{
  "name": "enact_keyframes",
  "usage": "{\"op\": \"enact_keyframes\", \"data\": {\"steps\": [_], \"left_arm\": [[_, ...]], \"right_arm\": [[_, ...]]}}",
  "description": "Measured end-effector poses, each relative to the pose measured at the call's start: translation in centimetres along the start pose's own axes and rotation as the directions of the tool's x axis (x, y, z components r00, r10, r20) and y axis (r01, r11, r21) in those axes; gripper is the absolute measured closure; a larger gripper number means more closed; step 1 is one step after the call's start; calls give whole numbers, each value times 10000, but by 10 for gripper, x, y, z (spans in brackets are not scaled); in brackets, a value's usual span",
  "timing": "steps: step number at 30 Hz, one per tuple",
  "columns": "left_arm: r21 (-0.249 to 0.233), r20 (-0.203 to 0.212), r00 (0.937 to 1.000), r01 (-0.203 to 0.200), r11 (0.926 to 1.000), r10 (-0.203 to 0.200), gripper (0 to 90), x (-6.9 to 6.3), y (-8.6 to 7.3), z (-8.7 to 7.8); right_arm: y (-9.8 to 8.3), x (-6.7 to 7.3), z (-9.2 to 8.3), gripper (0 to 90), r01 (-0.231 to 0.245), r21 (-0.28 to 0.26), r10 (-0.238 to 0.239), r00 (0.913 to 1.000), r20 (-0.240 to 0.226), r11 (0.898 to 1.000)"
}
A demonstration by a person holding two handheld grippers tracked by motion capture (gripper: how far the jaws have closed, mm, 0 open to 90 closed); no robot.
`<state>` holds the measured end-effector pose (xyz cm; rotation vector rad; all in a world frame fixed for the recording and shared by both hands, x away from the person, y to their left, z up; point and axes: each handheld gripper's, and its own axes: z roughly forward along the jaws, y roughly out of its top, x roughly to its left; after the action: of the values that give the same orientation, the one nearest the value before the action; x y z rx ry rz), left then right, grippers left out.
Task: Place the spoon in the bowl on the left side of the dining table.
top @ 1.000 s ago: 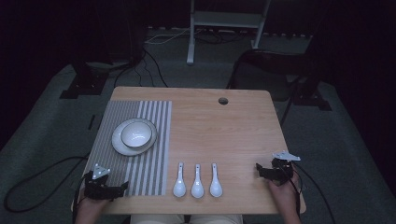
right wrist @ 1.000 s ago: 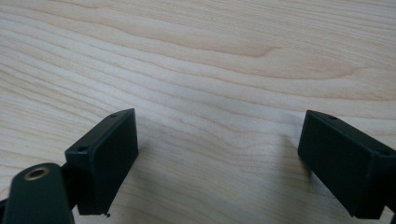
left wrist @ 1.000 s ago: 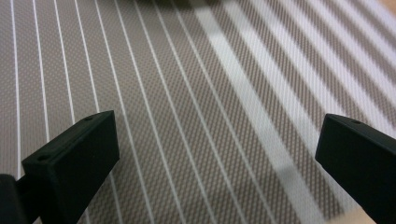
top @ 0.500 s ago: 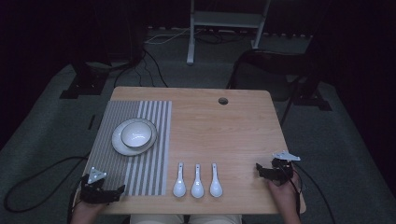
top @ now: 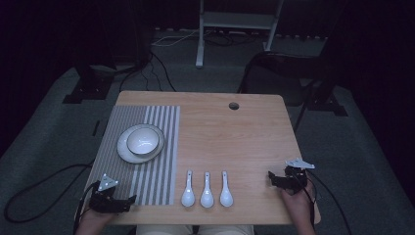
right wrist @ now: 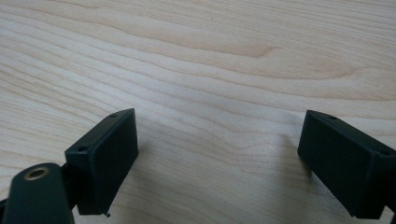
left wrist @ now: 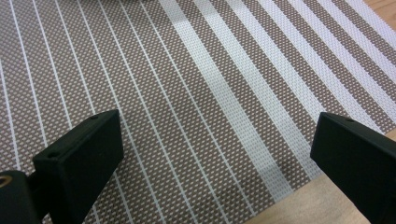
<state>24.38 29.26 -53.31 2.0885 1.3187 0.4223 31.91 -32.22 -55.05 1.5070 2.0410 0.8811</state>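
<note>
Bench point(right wrist: 224, 56): pale wood w/ visible grain, smooth matt finish. Placemat point(left wrist: 196, 93): coarse woven mesh, brown w/ white stripes, matt. Both grippers' jaws: black matt plastic. Bowl point(top: 143, 142), plate point(top: 126, 152) and three spoons point(top: 206, 188): glossy white, prob. ceramic.

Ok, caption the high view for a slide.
Two open grippers, left gripper and right gripper, flank three spoons.

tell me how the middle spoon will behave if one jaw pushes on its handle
The middle spoon looks glazed and white, so it is probably hard, brittle and slick. On the smooth table it would likely slide, pivoting about its wider bowl end. It lies close between two other spoons, so a sideways push may knock one.
</note>
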Motion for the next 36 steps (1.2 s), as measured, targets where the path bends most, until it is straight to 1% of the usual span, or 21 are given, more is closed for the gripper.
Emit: {"op": "enact_keyframes", "data": {"steps": [6,15,17,18,20,21,22,30,36], "left_arm": [[-33,-23,10000,-45,10000,45,26,-3,6,-1],[168,296,9993,-241,9996,236,26,-11,13,3],[155,292,9993,-242,9996,237,26,-13,14,4],[180,395,9988,-299,9994,292,26,-14,15,4],[169,391,9987,-342,9993,335,26,-16,18,5],[173,466,9982,-377,9991,368,26,-17,19,5],[153,389,9985,-379,9992,373,26,-18,20,5],[180,614,9966,-571,9982,559,26,-26,30,8],[287,815,9938,-778,9966,752,26,-33,36,12]], "right_arm": [[0,0,0,115,-2,-2,2,10000,-1,10000],[0,0,0,115,0,0,0,10000,-1,10000],[0,0,0,115,2,-4,-2,10000,-1,10000],[0,0,0,115,7,2,-7,10000,1,10000],[0,0,0,115,5,2,-5,10000,2,10000],[0,0,0,116,-3,-2,3,10000,0,10000],[0,0,0,115,5,1,-5,10000,3,10000],[0,0,0,115,-4,-1,4,10000,-1,10000],[0,0,0,115,7,2,-7,10000,1,10000]]}}
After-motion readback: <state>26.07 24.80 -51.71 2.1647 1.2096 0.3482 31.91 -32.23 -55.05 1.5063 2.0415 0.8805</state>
